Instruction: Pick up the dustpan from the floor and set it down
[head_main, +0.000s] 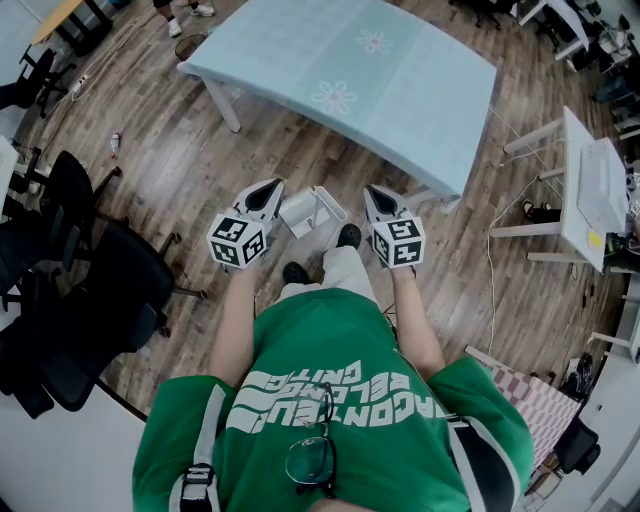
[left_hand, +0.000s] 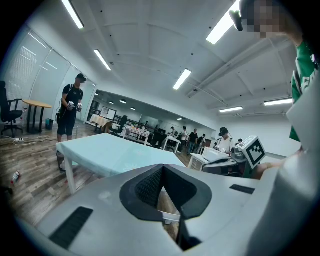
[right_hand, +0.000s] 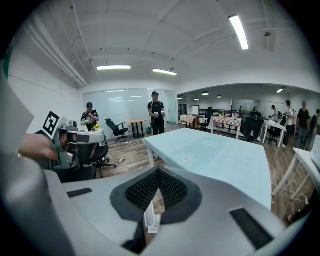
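Both tongs are shut on nothing: left gripper (head_main: 268, 190) and right gripper (head_main: 374, 193) hover either side of the white dustpan (head_main: 314, 212). It sits on the floor (head_main: 200, 180) just ahead of the shoes (head_main: 349, 235), short of the table (head_main: 400, 90). It looks like light, stiff, slick plastic to me, so I'd open up and pinch a thin side wall or the handle rather than the broad scoop.

Right gripper (right_hand: 157, 171) — jaws together, teal table (right_hand: 215, 155)
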